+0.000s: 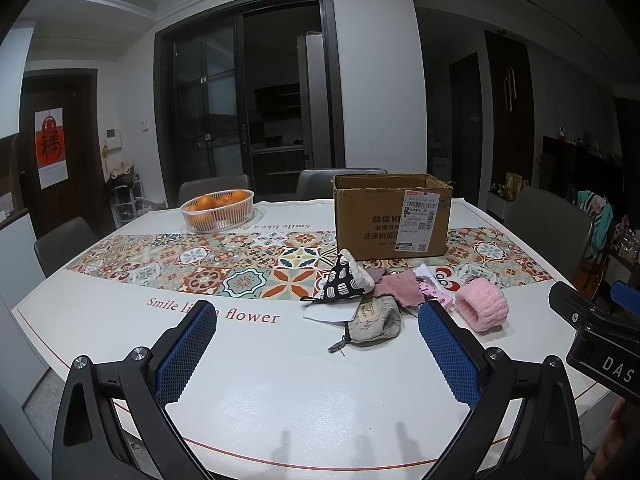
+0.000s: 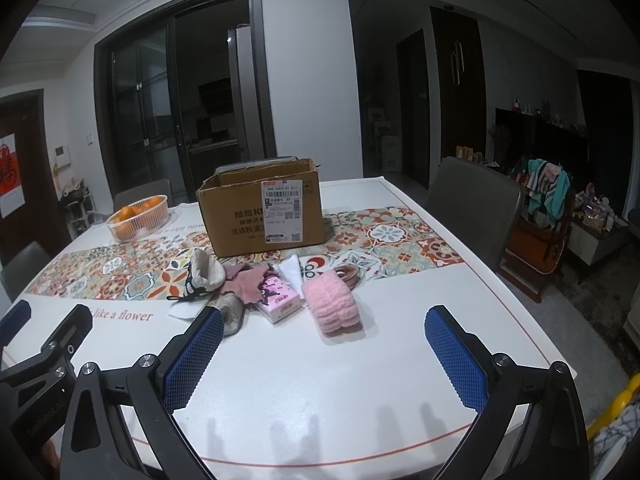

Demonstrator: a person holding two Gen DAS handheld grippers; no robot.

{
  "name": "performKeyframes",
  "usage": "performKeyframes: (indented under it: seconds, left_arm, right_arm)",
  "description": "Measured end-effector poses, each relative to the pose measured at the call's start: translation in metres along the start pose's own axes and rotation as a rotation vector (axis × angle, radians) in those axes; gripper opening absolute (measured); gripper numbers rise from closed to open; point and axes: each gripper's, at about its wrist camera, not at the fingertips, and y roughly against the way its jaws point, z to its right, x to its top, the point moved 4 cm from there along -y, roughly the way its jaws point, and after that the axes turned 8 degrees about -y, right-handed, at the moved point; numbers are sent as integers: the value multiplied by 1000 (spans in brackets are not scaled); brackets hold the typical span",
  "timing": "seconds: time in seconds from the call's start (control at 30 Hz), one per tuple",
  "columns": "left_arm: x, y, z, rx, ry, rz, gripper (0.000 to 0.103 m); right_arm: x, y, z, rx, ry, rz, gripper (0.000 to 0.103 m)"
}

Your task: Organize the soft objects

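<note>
A heap of soft things lies in front of an open cardboard box (image 1: 394, 216) (image 2: 264, 210). It holds a black-and-white patterned pouch (image 1: 344, 280) (image 2: 204, 274), a grey drawstring pouch (image 1: 374, 322) (image 2: 234, 312), a pink cloth (image 1: 398, 288) (image 2: 244, 280), a pink tissue pack (image 2: 278, 300) and a fluffy pink band (image 1: 482, 308) (image 2: 332, 306). My left gripper (image 1: 318, 354) is open and empty, short of the grey pouch. My right gripper (image 2: 324, 354) is open and empty, short of the pink band.
A basket of oranges (image 1: 218, 210) (image 2: 138, 218) stands at the far left of the table (image 1: 280, 380). A patterned runner (image 1: 240, 264) crosses the middle. Chairs stand around the table, one at the right (image 2: 472, 204). The right gripper's body shows in the left wrist view (image 1: 596, 336).
</note>
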Motion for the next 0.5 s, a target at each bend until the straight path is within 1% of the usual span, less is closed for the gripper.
performKeyframes:
  seconds: [0.5]
  left_arm:
    - [-1, 0, -1, 1, 1, -1, 103]
  right_arm:
    - [0, 0, 0, 0, 0, 0, 102]
